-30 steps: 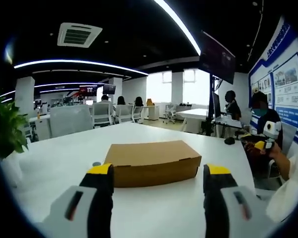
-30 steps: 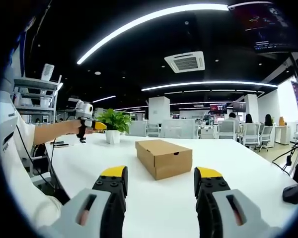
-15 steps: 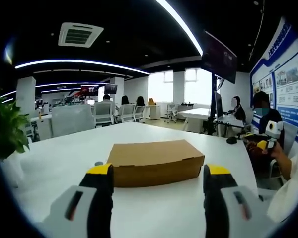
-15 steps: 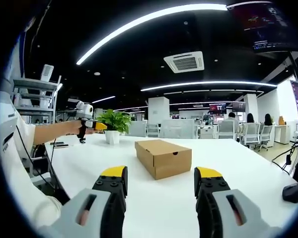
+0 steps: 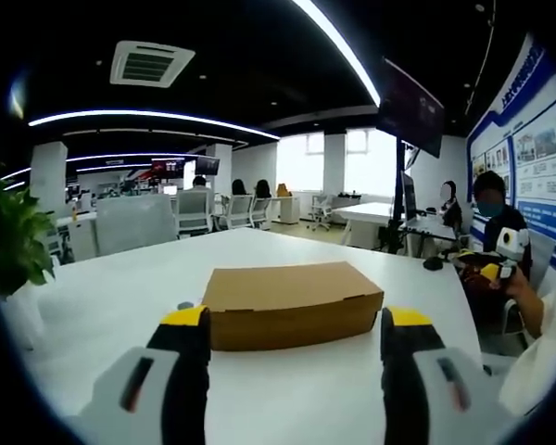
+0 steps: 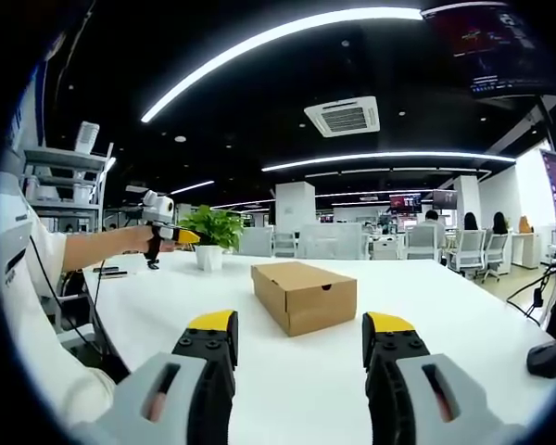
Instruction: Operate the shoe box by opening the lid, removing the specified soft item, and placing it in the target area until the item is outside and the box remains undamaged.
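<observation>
Cardboard shoe box (image 5: 290,304) (lid shut) sat on a white table (image 5: 111,297); left gripper (image 5: 294,326) and right gripper (image 6: 298,332) hovered short of it, jaws spread, empty.

Left gripper (image 5: 295,326) and right gripper (image 6: 299,336) both level, jaws spread wide — nothing between them. In the right gripper view the left gripper shows far left, seemingly open — an outstretched arm (image 6: 97,247) holds it.
</observation>
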A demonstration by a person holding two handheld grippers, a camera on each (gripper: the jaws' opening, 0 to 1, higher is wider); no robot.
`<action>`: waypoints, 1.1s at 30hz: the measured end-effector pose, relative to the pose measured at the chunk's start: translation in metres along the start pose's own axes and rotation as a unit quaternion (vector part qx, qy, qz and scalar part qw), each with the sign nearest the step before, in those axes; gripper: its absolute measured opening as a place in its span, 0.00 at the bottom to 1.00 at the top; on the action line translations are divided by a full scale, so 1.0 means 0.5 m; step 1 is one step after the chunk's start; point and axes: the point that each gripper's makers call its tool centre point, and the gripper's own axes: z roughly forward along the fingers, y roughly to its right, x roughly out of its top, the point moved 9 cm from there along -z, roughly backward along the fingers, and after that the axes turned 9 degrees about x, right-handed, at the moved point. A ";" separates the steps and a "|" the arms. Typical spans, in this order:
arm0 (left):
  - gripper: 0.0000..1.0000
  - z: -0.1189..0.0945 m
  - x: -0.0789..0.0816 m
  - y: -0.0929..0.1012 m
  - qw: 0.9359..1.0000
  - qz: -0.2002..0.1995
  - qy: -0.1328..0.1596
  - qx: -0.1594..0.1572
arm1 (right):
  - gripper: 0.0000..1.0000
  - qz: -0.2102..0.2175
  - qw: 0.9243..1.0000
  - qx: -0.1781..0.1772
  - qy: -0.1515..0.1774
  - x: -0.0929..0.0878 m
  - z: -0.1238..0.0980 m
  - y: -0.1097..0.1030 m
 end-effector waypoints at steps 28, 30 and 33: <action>0.79 0.042 -0.046 -0.030 1.000 -0.009 -0.019 -0.017 | 0.56 -0.020 1.000 0.005 -0.005 0.012 0.058 -0.026; 0.79 0.045 -0.047 -0.033 1.000 -0.010 -0.019 -0.018 | 0.56 -0.023 1.000 0.007 -0.006 0.012 0.061 -0.027; 0.79 0.050 -0.048 -0.034 1.000 -0.011 -0.017 -0.019 | 0.56 -0.020 1.000 0.009 -0.003 0.010 0.064 -0.021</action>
